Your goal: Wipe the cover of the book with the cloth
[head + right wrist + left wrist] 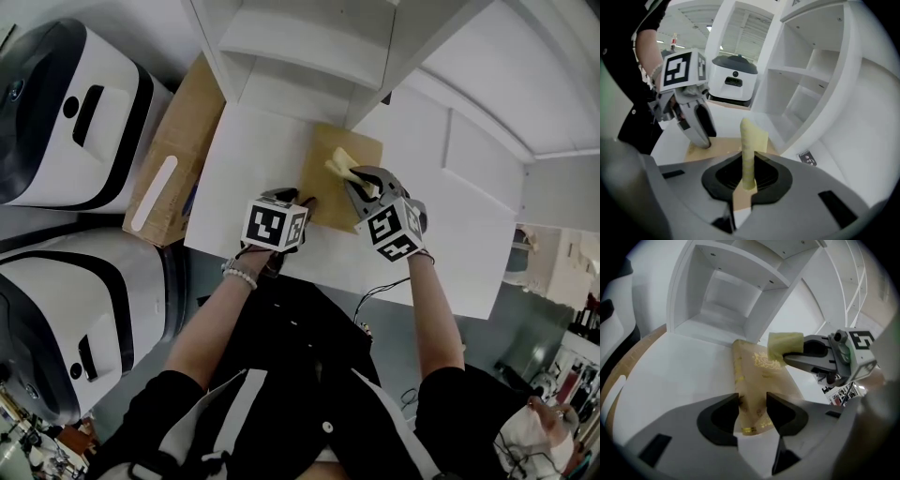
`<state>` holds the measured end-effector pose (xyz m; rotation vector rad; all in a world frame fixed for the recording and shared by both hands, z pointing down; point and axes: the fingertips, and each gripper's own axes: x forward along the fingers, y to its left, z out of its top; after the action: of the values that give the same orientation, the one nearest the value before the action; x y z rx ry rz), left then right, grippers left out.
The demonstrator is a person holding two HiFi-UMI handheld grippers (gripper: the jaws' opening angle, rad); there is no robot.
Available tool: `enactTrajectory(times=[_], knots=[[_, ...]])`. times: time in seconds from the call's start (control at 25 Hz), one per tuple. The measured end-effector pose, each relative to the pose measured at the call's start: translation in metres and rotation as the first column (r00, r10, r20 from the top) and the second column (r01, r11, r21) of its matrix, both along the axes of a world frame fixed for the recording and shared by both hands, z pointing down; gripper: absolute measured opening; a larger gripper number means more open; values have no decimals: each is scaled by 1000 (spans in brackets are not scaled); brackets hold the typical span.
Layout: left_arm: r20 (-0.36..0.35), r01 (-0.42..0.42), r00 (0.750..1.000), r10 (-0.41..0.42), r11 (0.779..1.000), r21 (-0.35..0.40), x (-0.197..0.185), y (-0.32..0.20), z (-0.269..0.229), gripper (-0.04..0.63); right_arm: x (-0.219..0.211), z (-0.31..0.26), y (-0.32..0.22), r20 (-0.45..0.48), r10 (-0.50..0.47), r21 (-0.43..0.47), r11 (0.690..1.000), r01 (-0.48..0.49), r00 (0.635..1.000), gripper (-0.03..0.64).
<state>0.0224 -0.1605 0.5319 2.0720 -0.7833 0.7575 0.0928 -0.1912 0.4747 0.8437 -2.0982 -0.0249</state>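
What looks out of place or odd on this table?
Nothing stands out. The book lies flat on the table, the left tool at its near end, and the right tool grips the cloth. Nothing looks spilled or damaged.

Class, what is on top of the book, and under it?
Over the book hangs a yellow cloth, pinched in the right gripper; the left gripper stands at its near corner. The table beneath it is covered.

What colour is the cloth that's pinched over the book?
The folded soft cloth is pale yellow; the left gripper view shows it best.
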Motion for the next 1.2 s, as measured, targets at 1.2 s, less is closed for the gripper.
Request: enactTrajectory(times=[1.2], knots=[[-7, -16, 1000, 16, 1000, -7, -1, -1, 0, 187, -1, 39, -34, -157, 96, -10, 995, -99, 983, 38]])
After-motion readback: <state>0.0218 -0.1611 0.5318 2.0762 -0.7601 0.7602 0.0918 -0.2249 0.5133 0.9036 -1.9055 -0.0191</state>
